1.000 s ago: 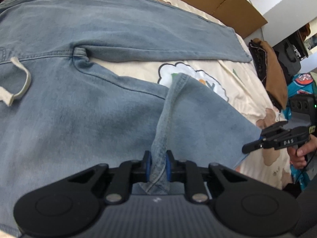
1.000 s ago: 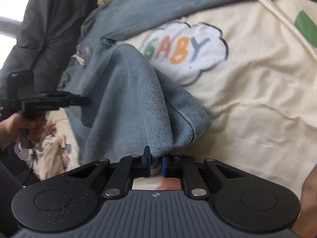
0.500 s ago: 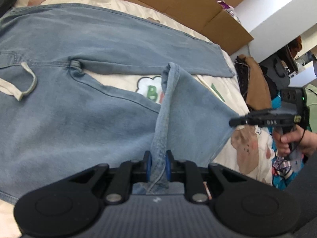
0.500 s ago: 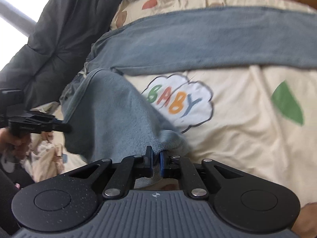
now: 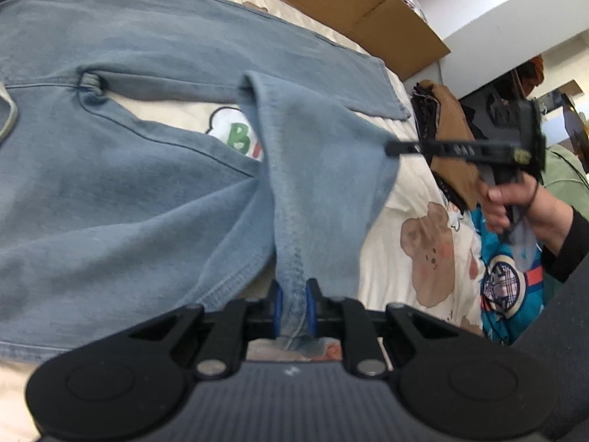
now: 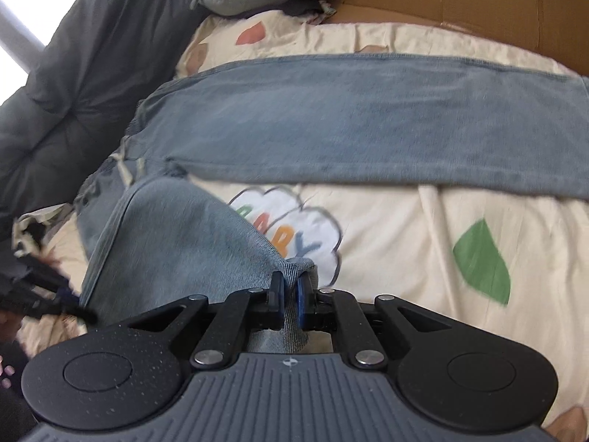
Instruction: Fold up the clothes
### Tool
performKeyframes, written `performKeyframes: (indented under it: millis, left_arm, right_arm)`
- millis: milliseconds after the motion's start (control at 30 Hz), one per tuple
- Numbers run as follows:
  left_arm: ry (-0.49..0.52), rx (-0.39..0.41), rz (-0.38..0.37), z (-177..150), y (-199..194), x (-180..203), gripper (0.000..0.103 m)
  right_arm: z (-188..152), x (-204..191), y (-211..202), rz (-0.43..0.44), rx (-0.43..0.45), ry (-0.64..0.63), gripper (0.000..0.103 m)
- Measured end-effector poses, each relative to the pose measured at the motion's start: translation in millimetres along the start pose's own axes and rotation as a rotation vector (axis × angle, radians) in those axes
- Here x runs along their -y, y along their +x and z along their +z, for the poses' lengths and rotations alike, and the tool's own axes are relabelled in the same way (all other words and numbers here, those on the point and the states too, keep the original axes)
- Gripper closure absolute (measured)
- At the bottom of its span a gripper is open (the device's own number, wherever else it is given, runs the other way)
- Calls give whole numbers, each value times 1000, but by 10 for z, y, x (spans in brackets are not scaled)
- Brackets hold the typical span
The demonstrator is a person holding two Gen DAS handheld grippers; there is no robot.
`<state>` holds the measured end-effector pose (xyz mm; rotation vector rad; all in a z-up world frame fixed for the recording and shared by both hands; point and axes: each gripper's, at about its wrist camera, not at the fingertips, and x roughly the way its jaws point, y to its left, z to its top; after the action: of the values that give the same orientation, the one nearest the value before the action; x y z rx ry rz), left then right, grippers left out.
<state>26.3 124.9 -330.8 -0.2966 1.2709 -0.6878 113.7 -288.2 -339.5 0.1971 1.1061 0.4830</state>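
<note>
Left gripper (image 5: 293, 307) stays clamped on the hem seam of the jeans (image 5: 110, 191), and that near leg has come further up off the sheet (image 5: 412, 258) than a second ago. Across to the right gripper (image 6: 289, 304): jaws pinched on the hem's other corner, risen too, so the cuff hangs between both. The far leg (image 6: 349, 129) lies flat beyond. Motion blurs the view, but this looks like the near leg being carried over onto the far one.

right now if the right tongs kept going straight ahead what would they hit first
Probably the cream bedsheet near its BABY cloud print, just past the jeans hem they grip; depth is unclear.
</note>
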Motion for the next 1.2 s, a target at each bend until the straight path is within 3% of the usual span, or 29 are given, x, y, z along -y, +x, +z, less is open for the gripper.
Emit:
performKeyframes:
  millis: [167, 200, 233, 267, 533, 800, 1067, 1200]
  left_arm:
    - [-33, 20, -16, 24, 126, -60, 90]
    - [-36, 23, -18, 26, 147, -68, 90]
    - [-40, 26, -22, 28, 166, -78, 90]
    - [-44, 29, -28, 31, 183, -89, 90]
    - [-60, 61, -66, 107, 228, -116, 90]
    - [-54, 55, -73, 173, 260, -127, 90]
    - [-53, 34, -82, 209, 302, -125, 90]
    - [-42, 24, -81, 216, 316, -113, 90]
  right_arm:
    - [154, 73, 129, -52, 50, 78, 89]
    - [146, 71, 116, -45, 50, 80, 84]
    - [130, 64, 97, -37, 48, 76, 69]
    - [113, 57, 79, -30, 46, 73, 60]
    - [-335, 15, -40, -6, -47, 76, 59]
    - [-952, -66, 161, 57, -158, 153, 59]
    - [-1251, -197, 451, 86, -224, 197, 58]
    - [-1276, -226, 523, 85, -205, 195, 62]
